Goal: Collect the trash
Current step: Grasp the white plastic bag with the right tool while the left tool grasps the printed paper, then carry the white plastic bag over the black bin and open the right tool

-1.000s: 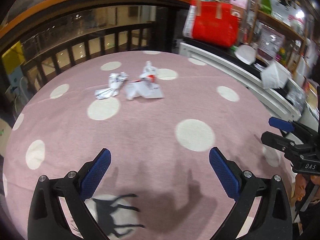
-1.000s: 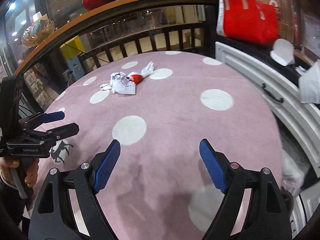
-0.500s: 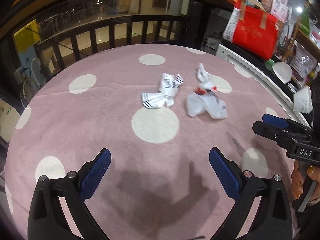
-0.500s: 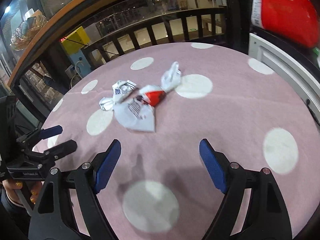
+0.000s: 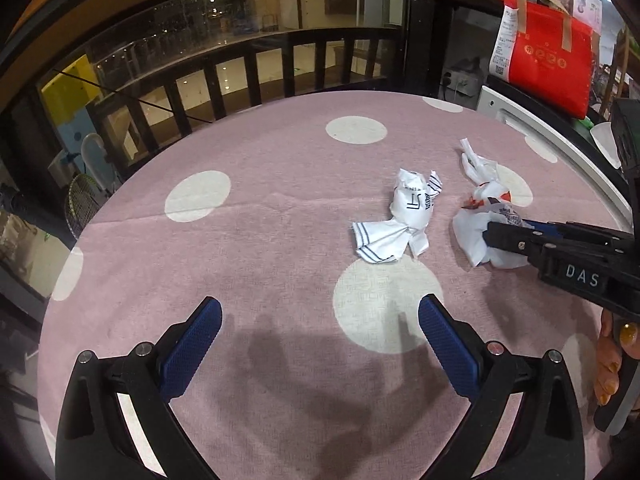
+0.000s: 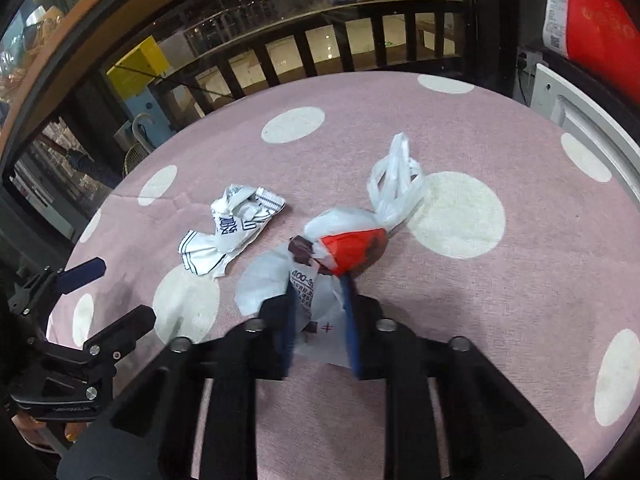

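- Where the right wrist view begins, the right gripper has its 2 blue pads drawn close together, pinching the near end of the bag; they look a little blurred.
- Seen from the left wrist view, the same gripper comes in from the right with its tip pressed into the bag.
- White thin plastic, crumpled, with dark printed text and a small red cross near the pads; something red and dark shows through its middle, and its knotted handles stick up at the far end, over a white dot.
- It lies on the cloth, pink with white dots.
- Just left of the bag, apart from it by a narrow gap, lies a wrapper: crumpled white paper with dark lettering and thin dark stripes along 1 edge, partly over another white dot.
- Nearest in the left wrist view, the left gripper hangs over the cloth with its pads spread wide, nothing between them; the wrapper is beyond its right pad.
- From the right wrist view the left gripper sits at the left edge, spread apart.
- Beyond the cloth stands a dark railing.
- At far right, a red bag rests on a white cabinet.
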### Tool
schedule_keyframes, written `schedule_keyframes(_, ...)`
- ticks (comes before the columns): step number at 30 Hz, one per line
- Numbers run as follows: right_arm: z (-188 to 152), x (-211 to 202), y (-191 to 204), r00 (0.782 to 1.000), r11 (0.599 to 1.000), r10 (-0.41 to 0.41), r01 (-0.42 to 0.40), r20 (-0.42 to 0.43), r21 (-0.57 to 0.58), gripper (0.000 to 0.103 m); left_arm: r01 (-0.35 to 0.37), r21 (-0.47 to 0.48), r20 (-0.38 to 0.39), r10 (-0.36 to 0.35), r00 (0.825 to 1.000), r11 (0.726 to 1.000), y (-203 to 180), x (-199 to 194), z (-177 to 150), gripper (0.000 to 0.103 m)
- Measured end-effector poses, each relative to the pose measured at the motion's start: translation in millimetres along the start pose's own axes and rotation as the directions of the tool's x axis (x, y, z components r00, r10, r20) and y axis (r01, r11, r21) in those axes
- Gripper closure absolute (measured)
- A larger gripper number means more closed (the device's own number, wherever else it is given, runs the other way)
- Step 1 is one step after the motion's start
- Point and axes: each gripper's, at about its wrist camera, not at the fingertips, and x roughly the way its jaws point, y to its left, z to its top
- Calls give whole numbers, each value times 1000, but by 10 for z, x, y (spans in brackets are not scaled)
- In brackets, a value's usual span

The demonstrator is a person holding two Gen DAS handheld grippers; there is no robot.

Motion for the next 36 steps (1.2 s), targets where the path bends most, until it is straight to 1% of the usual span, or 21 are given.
schedule_keyframes(2,-15,-107,-56,1000,1000,3,-3,24,7,91,5,13,16,-5,1000,1000,-42,-11,39,6)
schedule_keyframes(4,-23,-195,-107,999,1000,4,-4,34,9,91,18,30,52,-19,998,999,-104,-42,90,6)
schedule_keyframes(7,-72,-358,-174,999,1000,-6,6,49,1,91,65,46,79,-69,995,997,-209,-33,173,6)
schedule_keyframes(9,-116,-483,-229,998,1000,-7,6,60,5,91,87,51,74,-91,993,995,-284,21,238,6)
schedule_keyframes(14,-261,-754,-313,996,1000,-22,23,81,-9,91,119,59,9,-120,993,991,-413,305,440,7)
schedule_keyframes(16,-327,-827,-343,996,999,-29,30,85,-15,91,102,71,-8,-102,995,992,-461,401,489,15)
schedule_keyframes(17,-354,-848,-350,996,999,-32,33,86,-17,91,94,78,-13,-94,996,993,-491,436,505,17)
schedule_keyframes(19,-434,-914,-383,995,999,-40,41,92,-18,91,87,87,-22,-85,996,992,-526,495,521,30)
schedule_keyframes(20,-454,-931,-394,995,999,-43,45,93,-18,91,86,91,-34,-83,996,992,-547,544,531,33)
schedule_keyframes(22,-509,-972,-426,994,999,-50,52,97,-14,91,77,94,-48,-73,996,993,-568,600,537,47)
schedule_keyframes(23,-536,-993,-442,994,998,-53,54,98,-10,91,81,90,-42,-78,996,993,-569,601,540,51)
schedule_keyframes(25,-577,-1037,-487,994,999,-54,55,100,-3,91,70,78,-37,-67,997,994,-574,573,546,73)
schedule_keyframes(26,-588,-1055,-498,993,998,-59,59,104,0,91,62,75,-40,-59,997,995,-578,556,540,75)
schedule_keyframes(28,-635,-1105,-533,991,998,-69,68,113,5,91,69,70,-32,-67,997,995,-587,495,516,76)
schedule_keyframes(33,-770,-1229,-592,988,996,-84,83,127,11,91,73,91,29,-76,997,993,-644,215,391,76)
schedule_keyframes(36,-850,-1295,-607,988,996,-84,82,132,16,91,90,101,55,-95,994,991,-702,9,268,76)
